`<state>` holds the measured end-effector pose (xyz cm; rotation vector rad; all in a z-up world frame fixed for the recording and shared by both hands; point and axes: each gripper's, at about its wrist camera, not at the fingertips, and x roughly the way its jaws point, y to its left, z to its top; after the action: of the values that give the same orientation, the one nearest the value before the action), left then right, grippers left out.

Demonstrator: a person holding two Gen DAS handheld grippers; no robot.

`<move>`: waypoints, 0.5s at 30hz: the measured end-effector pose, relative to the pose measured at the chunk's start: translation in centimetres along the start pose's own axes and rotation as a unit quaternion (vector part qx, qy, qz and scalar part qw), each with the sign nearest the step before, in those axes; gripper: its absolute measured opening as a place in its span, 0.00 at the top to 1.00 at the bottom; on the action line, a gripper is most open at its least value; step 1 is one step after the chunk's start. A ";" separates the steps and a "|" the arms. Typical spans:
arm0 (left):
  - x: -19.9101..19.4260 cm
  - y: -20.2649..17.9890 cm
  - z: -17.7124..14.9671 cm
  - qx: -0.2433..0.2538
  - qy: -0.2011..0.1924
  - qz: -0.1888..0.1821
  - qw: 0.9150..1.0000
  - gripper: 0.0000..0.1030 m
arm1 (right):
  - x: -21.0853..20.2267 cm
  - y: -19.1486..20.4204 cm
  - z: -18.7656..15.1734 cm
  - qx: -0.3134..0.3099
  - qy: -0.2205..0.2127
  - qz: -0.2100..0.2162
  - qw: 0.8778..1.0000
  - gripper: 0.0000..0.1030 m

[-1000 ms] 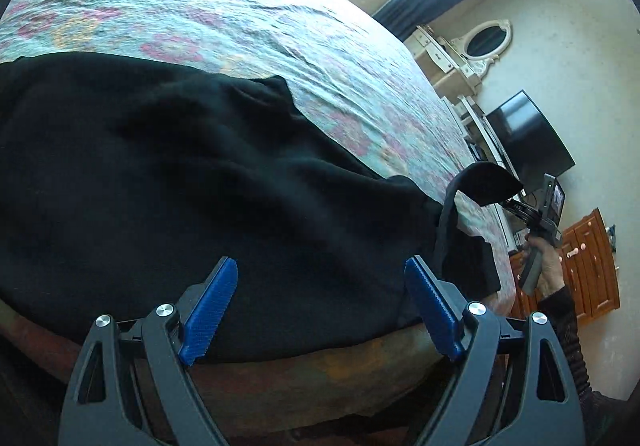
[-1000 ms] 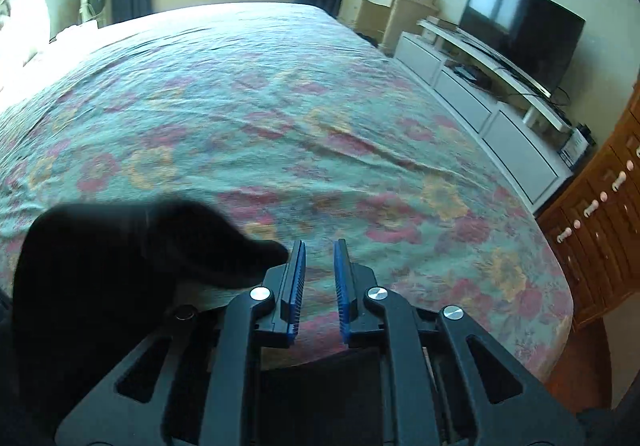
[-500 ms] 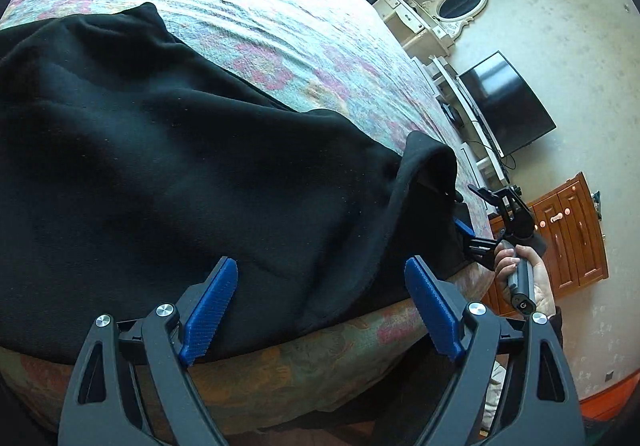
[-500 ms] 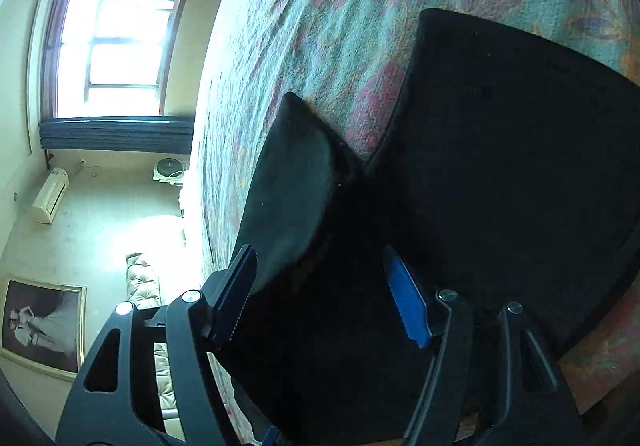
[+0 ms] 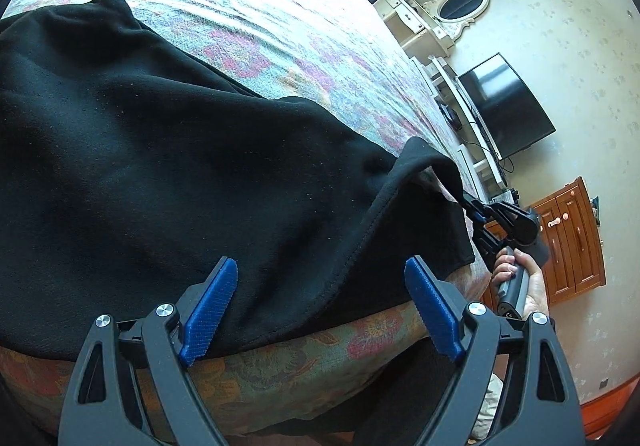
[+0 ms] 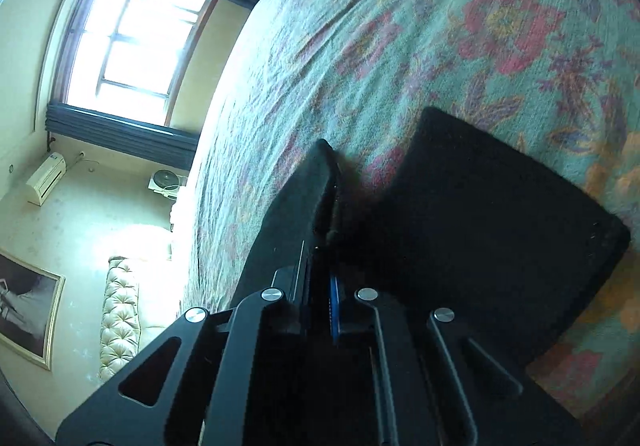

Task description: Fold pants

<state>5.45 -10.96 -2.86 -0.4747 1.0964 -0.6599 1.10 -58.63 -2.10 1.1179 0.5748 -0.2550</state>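
Black pants (image 5: 180, 150) lie spread along the near edge of a bed with a floral cover (image 5: 280, 34). My left gripper (image 5: 320, 310) is open and empty, its blue pads either side of the pants' near hem. My right gripper (image 5: 474, 208), seen at the right in the left wrist view, is shut on a corner of the pants and holds that edge lifted. In the right wrist view the gripper (image 6: 320, 282) is rolled sideways and shut on the black fabric (image 6: 480, 214), with a fold standing up from it.
A TV (image 5: 508, 106) on a white console, a dresser with an oval mirror (image 5: 460, 6) and a wooden cabinet (image 5: 572, 242) stand to the right of the bed. A window (image 6: 132, 42), an air conditioner and a tufted bench (image 6: 120, 318) are beyond the far side.
My right gripper opened, rolled sideways, then shut on the pants' corner. The left gripper stayed open and shifted slightly along the near hem.
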 end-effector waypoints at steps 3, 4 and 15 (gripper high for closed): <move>0.2 -0.7 0.1 0.003 -0.003 -0.011 1.000 0.18 | -3.5 0.4 1.1 -0.029 -0.020 0.000 0.999 0.94; 0.3 -1.0 0.1 0.006 -0.004 -0.014 1.000 0.18 | -4.5 0.1 1.3 -0.035 -0.028 -0.007 0.999 0.94; 4.1 -3.3 -0.4 0.042 0.035 -0.004 0.999 0.18 | -5.6 -9.3 0.5 0.019 0.003 -0.049 0.999 0.94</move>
<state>5.50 -16.21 -3.59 -0.3870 1.1277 -0.7315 -7.80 -63.55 -6.02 1.1287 0.6346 -0.3489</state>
